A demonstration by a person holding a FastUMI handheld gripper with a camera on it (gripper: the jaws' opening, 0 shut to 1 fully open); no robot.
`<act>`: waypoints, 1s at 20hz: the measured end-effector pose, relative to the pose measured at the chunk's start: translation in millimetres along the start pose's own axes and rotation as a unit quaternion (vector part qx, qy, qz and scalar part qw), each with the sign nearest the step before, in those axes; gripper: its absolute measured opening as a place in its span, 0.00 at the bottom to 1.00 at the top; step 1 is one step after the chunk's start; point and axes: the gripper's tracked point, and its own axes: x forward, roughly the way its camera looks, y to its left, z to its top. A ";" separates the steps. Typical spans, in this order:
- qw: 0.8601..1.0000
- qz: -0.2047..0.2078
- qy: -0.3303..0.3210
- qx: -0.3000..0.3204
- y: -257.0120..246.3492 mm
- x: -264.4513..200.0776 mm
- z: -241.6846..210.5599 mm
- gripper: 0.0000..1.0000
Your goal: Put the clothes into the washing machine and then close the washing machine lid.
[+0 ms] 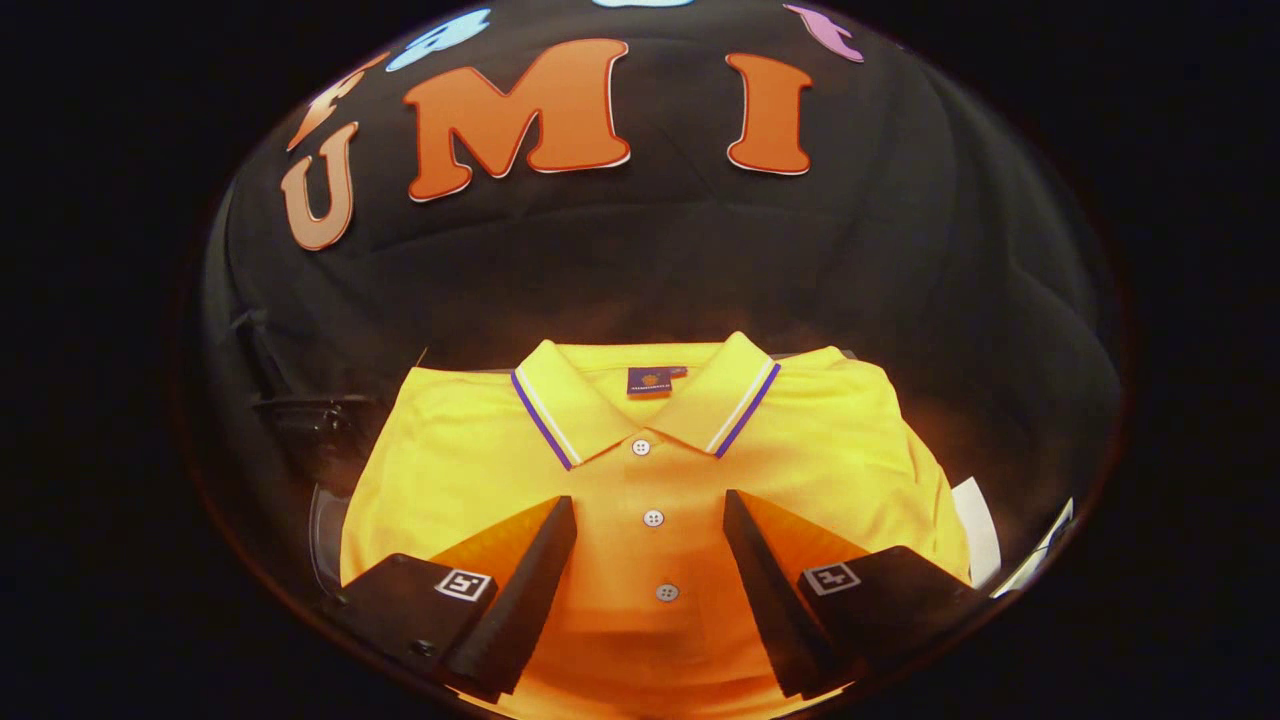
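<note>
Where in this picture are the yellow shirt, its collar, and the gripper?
Yellow shirt (850, 450): gripper view, on the chest cloth beside the collar.
Collar (570, 400): gripper view, on its striped flap.
Gripper (650, 500): gripper view, midway between its open fingertips, over the button strip.

gripper view | rides gripper, faces forward-down along fingers (540, 560) | close above folded shirt (650, 470)

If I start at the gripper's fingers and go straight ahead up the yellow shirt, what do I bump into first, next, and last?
Open gripper, its fingers spread just above the yellow shirt → lowest button → middle button → top button → striped collar → dark neck label → black cloth wall.
</note>
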 end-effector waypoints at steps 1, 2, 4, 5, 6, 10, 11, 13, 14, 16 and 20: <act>1.000 -0.001 0.001 0.003 -1.2 0.3 1.1 0.96; 1.000 0.000 0.006 0.001 -0.6 1.0 0.3 0.94; 1.000 -0.001 0.018 -0.003 2.0 1.4 0.0 0.91; 1.000 0.001 0.024 -0.006 3.4 1.1 -0.7 0.89; 1.000 0.005 0.024 -0.009 4.7 1.3 -0.4 0.88; 0.999 0.012 0.025 -0.018 8.4 -0.3 -0.6 0.69; 0.999 0.014 0.028 -0.020 9.2 -0.6 -0.4 0.63; 0.999 0.013 0.037 -0.023 8.8 -2.2 -0.6 0.54; 0.999 0.015 0.042 -0.024 9.9 -1.3 -0.9 0.47; 0.999 0.018 0.044 -0.019 12.6 -0.5 0.0 0.35; 0.998 0.009 0.051 -0.021 14.7 1.0 0.2 0.17</act>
